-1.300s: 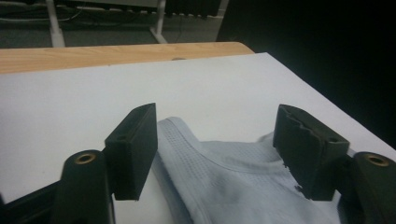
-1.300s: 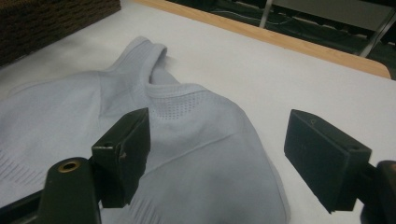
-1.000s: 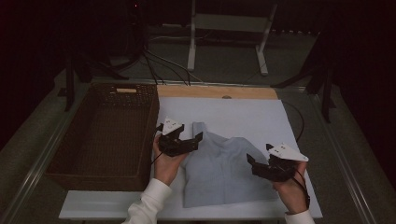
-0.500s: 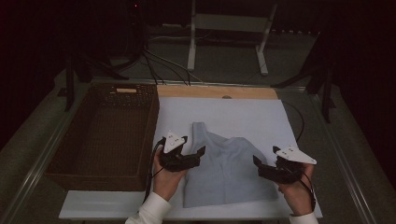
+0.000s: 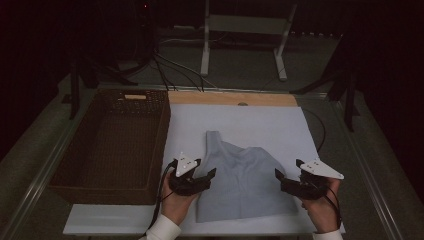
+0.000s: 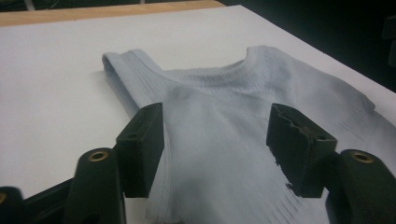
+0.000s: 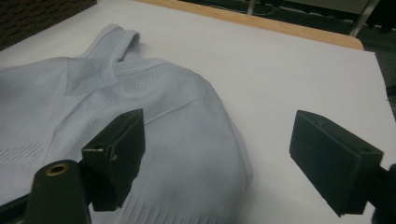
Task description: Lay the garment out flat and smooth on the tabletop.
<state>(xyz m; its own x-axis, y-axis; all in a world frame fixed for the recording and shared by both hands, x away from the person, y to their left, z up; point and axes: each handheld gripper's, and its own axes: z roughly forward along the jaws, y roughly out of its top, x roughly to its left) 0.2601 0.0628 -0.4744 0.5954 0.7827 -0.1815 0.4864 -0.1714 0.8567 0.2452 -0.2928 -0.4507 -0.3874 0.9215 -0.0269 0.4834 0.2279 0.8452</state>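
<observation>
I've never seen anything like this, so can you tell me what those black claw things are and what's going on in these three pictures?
Those claws are grippers, tools with two black jaws, and a person holds one in each hand. The top picture comes from a camera above the table, looking down. There you see the left gripper and the right gripper at either side of a light blue top. It lies flat on a white board, next to a brown woven basket.

The other two pictures come from small cameras riding on the grippers, so you look out between the jaws. The left gripper's jaws have just been closing a little, with the top's edge between them, but they do not pinch it yet. The right gripper's jaws stand open at the top's other edge. Nothing is held right now.
</observation>
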